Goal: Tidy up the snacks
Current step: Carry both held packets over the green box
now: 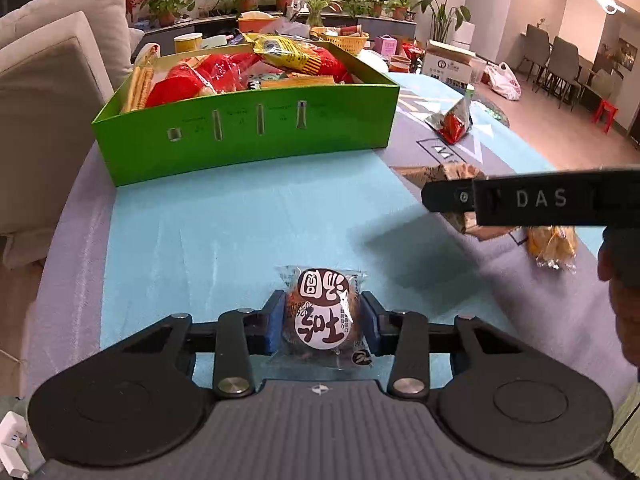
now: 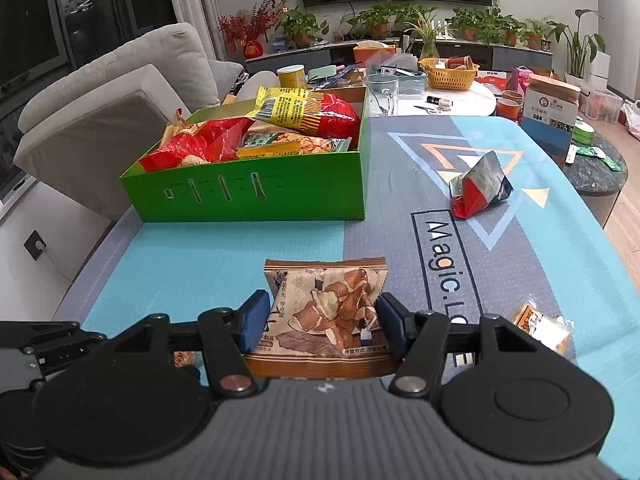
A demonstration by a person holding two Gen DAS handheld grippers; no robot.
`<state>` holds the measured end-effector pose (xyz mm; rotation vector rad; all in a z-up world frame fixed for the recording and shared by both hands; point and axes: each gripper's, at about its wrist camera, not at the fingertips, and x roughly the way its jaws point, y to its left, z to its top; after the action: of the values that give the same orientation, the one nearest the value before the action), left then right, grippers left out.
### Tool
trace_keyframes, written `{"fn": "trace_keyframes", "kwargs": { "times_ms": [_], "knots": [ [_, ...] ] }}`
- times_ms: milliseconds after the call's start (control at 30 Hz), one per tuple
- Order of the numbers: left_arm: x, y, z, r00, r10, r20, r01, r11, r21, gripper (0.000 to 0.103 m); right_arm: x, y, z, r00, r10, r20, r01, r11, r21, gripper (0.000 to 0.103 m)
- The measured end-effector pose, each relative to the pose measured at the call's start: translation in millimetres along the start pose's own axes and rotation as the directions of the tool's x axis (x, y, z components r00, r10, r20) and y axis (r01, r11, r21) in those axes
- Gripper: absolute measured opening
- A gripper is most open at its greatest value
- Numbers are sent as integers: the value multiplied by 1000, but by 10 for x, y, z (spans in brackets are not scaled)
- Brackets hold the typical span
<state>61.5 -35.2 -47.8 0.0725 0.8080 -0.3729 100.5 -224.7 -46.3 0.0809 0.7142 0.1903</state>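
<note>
My left gripper (image 1: 323,320) is shut on a round brown cake in a clear wrapper (image 1: 320,316), its blue pads pressing both sides, low over the blue tablecloth. My right gripper (image 2: 325,322) is shut on a beige snack packet with brown pieces printed on it (image 2: 330,312). In the left wrist view the right gripper's black finger (image 1: 520,200) reaches in from the right with that packet (image 1: 452,174) partly behind it. The green box (image 1: 244,136) (image 2: 256,192), heaped with red and yellow snack bags, stands ahead of both grippers.
A red and silver triangular packet (image 2: 478,190) (image 1: 454,122) lies right of the box. A small orange snack pack (image 2: 544,326) (image 1: 554,246) lies near the right gripper. A sofa (image 2: 120,92) flanks the left; a cluttered round table (image 2: 452,96) with a yellow basket stands behind.
</note>
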Motion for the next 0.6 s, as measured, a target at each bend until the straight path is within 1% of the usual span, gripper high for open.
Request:
{"fn": "trace_keyframes", "kwargs": {
  "times_ms": [133, 367, 600],
  "knots": [
    [-47, -1, 32, 999, 39, 30, -39, 999, 5, 35, -5, 6, 12, 1000, 7, 5, -7, 1000, 1, 48],
    [-101, 15, 117, 996, 70, 57, -70, 997, 8, 35, -6, 22, 51, 1000, 16, 14, -16, 1000, 0, 48],
    [-118, 48, 223, 993, 84, 79, -85, 996, 10, 35, 14, 77, 147, 999, 28, 26, -28, 1000, -13, 48]
  ]
}}
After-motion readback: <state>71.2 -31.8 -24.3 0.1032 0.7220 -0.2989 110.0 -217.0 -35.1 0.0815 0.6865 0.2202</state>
